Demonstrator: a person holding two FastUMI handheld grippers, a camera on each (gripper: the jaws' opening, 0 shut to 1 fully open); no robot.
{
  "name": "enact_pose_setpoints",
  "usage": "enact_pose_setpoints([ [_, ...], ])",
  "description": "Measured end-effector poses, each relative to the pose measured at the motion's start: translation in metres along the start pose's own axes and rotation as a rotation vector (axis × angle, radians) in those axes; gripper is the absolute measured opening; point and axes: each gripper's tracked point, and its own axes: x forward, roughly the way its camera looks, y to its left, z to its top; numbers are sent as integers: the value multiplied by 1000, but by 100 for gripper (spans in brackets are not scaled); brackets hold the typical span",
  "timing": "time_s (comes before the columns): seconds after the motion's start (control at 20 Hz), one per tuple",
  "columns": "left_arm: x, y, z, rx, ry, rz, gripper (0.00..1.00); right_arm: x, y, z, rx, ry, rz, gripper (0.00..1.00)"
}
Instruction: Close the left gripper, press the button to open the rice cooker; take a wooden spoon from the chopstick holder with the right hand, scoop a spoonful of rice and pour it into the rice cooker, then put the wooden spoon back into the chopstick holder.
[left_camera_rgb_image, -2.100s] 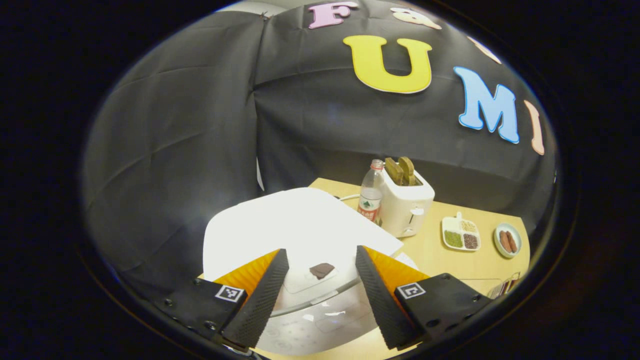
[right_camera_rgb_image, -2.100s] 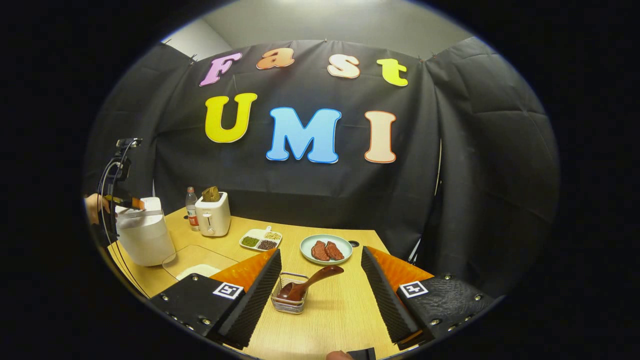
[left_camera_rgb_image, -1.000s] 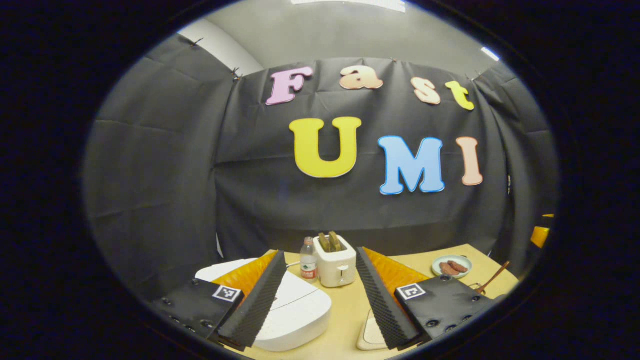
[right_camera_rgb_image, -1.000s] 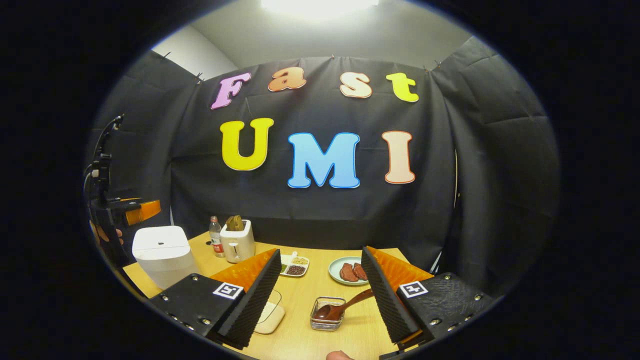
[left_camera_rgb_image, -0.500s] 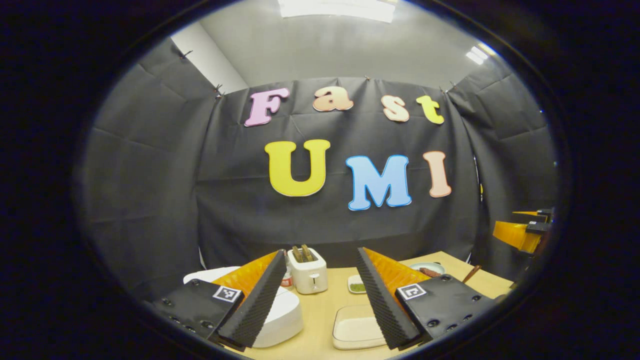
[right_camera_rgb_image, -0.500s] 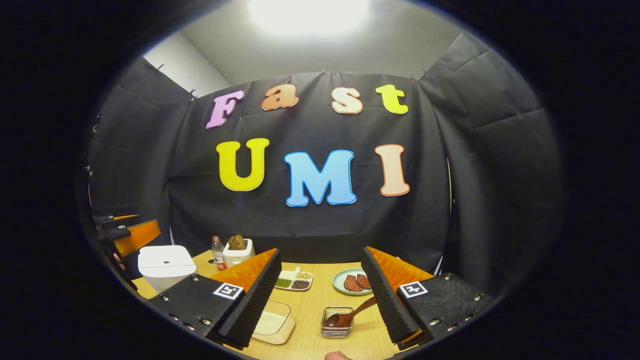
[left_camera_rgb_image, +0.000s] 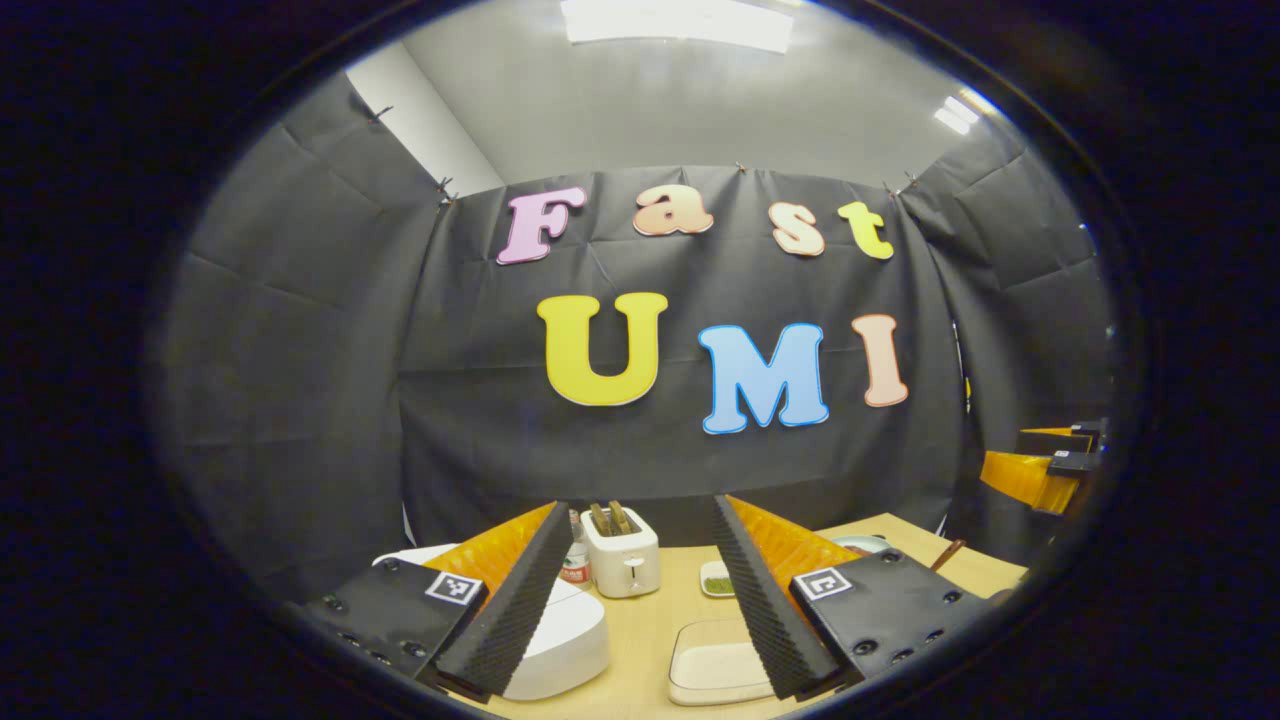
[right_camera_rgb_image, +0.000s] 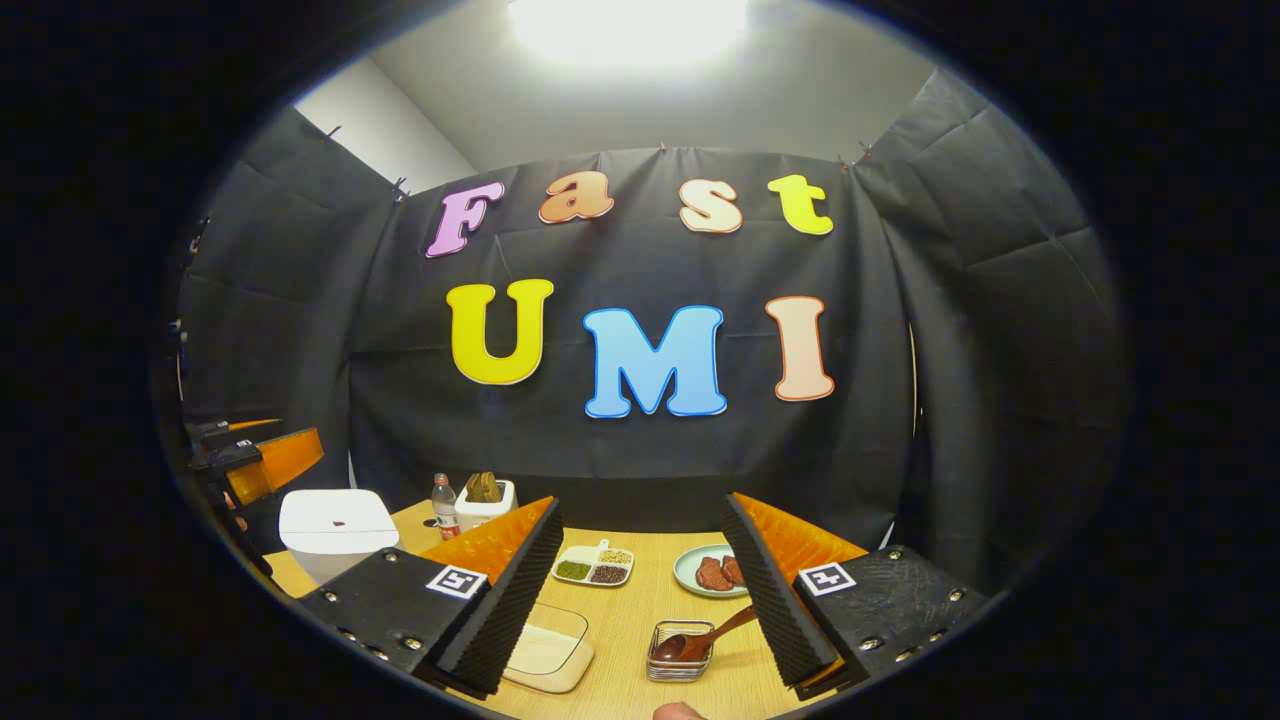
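Both of my grippers hang raised above the wooden table (right_camera_rgb_image: 640, 620), each with its fingers spread wide and nothing between them. In the left gripper view, my left gripper (left_camera_rgb_image: 640, 600) looks out over the white rice cooker (left_camera_rgb_image: 570, 640), whose lid lies shut just beyond my left finger; a clear container of rice (left_camera_rgb_image: 715, 670) sits on the table just beside the cooker, near my right finger. Farther back stand a water bottle (left_camera_rgb_image: 575, 560) and a white toaster (left_camera_rgb_image: 622, 560) with bread in its slots, side by side, with a small divided dish (left_camera_rgb_image: 718, 580) to their right. My right gripper (left_camera_rgb_image: 1040, 470) shows at the far right edge of that view. In the right gripper view, my right gripper (right_camera_rgb_image: 640, 600) is held over the near edge of the table, where the wire chopstick holder (right_camera_rgb_image: 680, 660) stands between my fingers with the wooden spoon (right_camera_rgb_image: 700, 640) in it, bowl down, its handle leaning toward my right finger. The rice container (right_camera_rgb_image: 548, 655) lies to the holder's left, the plate of meat (right_camera_rgb_image: 712, 572) and the divided dish (right_camera_rgb_image: 595, 567) behind it, and the rice cooker (right_camera_rgb_image: 335, 525) far left, beside my left gripper (right_camera_rgb_image: 255, 460).
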Motion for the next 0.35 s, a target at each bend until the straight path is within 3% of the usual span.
enact_pose_setpoints([
  [0.35, 0, 1, 1, -12, -5, 4, 99, 1, 5, 7, 7, -24, 0, 98],
])
